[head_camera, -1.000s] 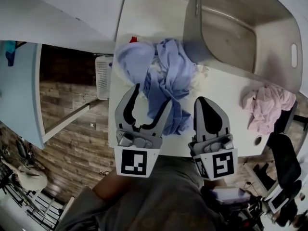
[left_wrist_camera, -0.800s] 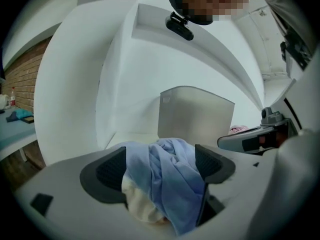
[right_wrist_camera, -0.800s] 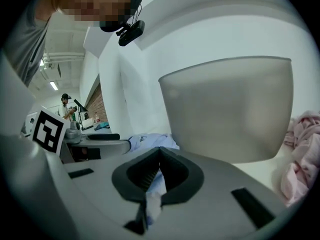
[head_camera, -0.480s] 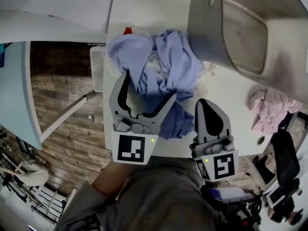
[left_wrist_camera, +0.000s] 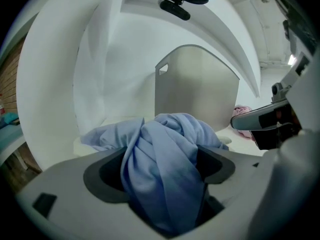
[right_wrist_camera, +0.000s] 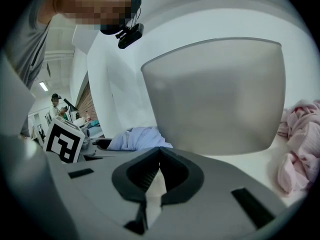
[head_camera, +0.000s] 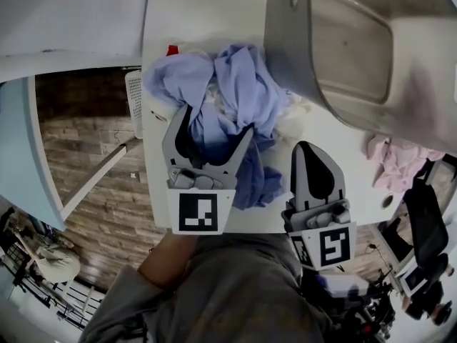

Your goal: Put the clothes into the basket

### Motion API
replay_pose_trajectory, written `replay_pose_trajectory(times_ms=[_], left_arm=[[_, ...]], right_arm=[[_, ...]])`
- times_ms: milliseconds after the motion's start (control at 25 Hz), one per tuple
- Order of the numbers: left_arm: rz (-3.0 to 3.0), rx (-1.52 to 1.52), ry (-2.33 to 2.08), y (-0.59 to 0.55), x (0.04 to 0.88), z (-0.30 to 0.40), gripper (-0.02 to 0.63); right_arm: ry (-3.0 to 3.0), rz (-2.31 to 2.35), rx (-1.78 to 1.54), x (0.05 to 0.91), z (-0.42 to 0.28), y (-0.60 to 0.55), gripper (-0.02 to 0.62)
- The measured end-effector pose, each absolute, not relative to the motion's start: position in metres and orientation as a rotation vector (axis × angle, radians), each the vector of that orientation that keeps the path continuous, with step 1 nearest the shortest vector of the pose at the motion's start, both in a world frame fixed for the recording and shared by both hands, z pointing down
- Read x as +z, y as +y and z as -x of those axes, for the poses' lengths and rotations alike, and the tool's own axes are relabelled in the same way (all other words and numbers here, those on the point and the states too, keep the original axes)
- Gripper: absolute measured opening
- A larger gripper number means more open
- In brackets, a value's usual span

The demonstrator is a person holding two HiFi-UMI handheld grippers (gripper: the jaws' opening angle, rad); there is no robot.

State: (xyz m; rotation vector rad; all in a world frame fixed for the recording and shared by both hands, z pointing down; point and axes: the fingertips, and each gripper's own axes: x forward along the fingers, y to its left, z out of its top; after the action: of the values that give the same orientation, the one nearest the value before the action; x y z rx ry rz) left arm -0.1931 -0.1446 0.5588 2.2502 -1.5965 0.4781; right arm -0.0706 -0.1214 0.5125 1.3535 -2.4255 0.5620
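Note:
A heap of light blue clothes lies on the white table, left of the grey basket. My left gripper stands wide at the heap's near side, with its jaws closing. A twisted fold of the blue clothes fills the gap between them, and both dark pads still show beside it. My right gripper is shut and holds nothing, just right of the heap. In the right gripper view its jaws point at the basket. A pink garment lies to the right under the basket's rim.
A bit of white cloth pokes out between the blue heap and the basket. Something small and red sits at the heap's far left. A white slatted stand is off the table's left edge, and a black office chair to the right.
The left gripper's jaws have spread wider and pushed forward around the near fold of the blue clothes. The right gripper has stayed shut in place.

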Motion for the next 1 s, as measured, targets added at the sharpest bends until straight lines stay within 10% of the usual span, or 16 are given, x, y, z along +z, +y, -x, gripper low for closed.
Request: replay_pose_trajectory(times_ms=[320, 1000], left_arm=[[-2.233, 0.35, -1.665, -0.14, 0.55, 0.193, 0.159], [-2.261, 0.206, -1.946, -0.116, 0.436, 0.217, 0.138]], right_arm=[[-2.422, -1.382, 0.529, 0.5, 0.064, -0.116, 0.006], [-2.584, -1.38, 0.388, 0.43, 0.053, -0.098, 0.006]])
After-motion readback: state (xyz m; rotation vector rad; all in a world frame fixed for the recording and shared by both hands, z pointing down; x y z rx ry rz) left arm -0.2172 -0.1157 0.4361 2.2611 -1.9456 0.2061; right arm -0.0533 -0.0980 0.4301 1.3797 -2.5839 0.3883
